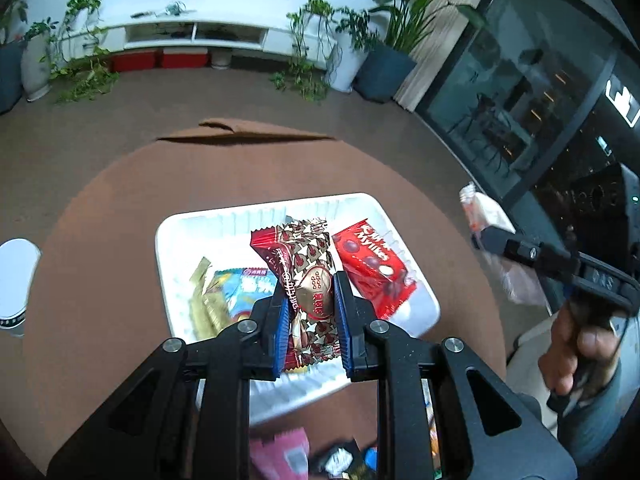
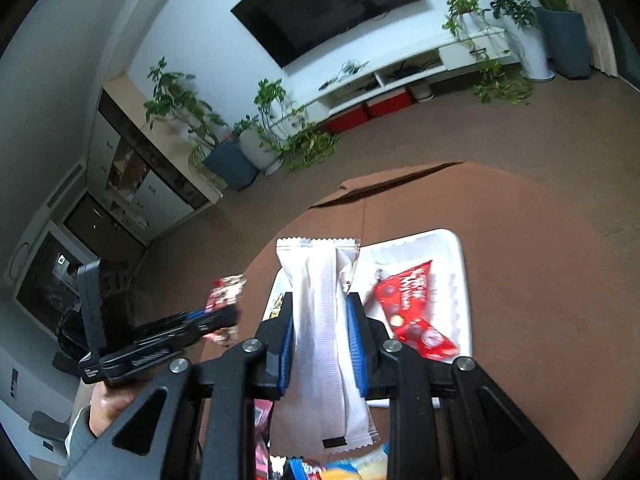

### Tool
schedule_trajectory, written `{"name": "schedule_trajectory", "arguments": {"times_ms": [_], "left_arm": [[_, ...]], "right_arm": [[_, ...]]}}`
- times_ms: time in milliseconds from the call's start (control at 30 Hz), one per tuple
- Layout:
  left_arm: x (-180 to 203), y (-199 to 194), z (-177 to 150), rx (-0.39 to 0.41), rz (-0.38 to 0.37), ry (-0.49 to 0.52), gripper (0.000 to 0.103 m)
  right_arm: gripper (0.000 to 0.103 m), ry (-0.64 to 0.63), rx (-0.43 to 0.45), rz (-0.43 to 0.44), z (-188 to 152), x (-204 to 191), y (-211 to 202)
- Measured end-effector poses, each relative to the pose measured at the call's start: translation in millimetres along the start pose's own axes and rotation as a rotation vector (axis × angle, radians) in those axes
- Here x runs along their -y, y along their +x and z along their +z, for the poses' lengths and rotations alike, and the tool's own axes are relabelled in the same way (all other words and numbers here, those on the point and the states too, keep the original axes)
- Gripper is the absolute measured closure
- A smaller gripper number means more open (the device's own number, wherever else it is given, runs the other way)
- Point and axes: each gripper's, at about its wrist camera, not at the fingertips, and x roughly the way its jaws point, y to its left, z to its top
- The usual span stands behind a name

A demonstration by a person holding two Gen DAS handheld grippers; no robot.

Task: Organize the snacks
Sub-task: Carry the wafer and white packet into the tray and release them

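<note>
My left gripper [image 1: 310, 280] is shut on a red-and-gold patterned snack packet [image 1: 308, 276] and holds it above the white tray [image 1: 188, 224]. The tray holds a red chocolate-ball packet [image 1: 372, 268], a blue-and-yellow packet [image 1: 240, 284] and a gold packet [image 1: 208, 300]. My right gripper [image 2: 320, 300] is shut on a white snack packet [image 2: 320, 312], held above the tray's near left edge [image 2: 460, 280]. The right gripper also shows at the right of the left wrist view [image 1: 492, 240]; the left one shows at the left of the right wrist view [image 2: 224, 320].
The tray sits on a round brown table [image 1: 100, 220]. More loose packets lie near the table's front edge, pink [image 1: 280, 456] and blue and yellow [image 2: 340, 468]. A white cylinder [image 1: 14, 284] stands at the table's left. Plants and a TV stand are across the floor.
</note>
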Motion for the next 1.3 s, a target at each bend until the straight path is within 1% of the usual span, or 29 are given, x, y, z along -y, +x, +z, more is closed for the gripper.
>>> {"name": "schedule_trajectory", "arguments": {"times_ms": [133, 300, 400, 533, 700, 867, 1133, 1300], "left_arm": [[-8, 34, 5, -0.032, 0.010, -0.027, 0.085], [-4, 72, 6, -0.069, 0.022, -0.015, 0.085], [1, 87, -4, -0.087, 0.030, -0.001, 0.084], [2, 103, -6, -0.097, 0.049, 0.005, 0.084], [0, 122, -8, -0.112, 0.059, 0.023, 0.084], [7, 136, -12, -0.113, 0.065, 0.030, 0.084], [8, 142, -14, -0.109, 0.069, 0.023, 0.083], [14, 134, -22, -0.108, 0.063, 0.027, 0.083]], "right_arm": [[0.078, 0.018, -0.048, -0.030, -8, 11, 30], [0.078, 0.045, -0.093, -0.076, -19, 24, 61], [0.078, 0.047, -0.113, -0.100, -22, 29, 74], [0.077, 0.029, -0.124, -0.147, -28, 32, 86], [0.077, 0.036, -0.132, -0.162, -33, 37, 97], [0.076, 0.008, -0.144, -0.170, -34, 34, 103], [0.075, 0.004, -0.143, -0.173, -31, 33, 105], [0.074, -0.004, -0.141, -0.179, -32, 32, 105]]}}
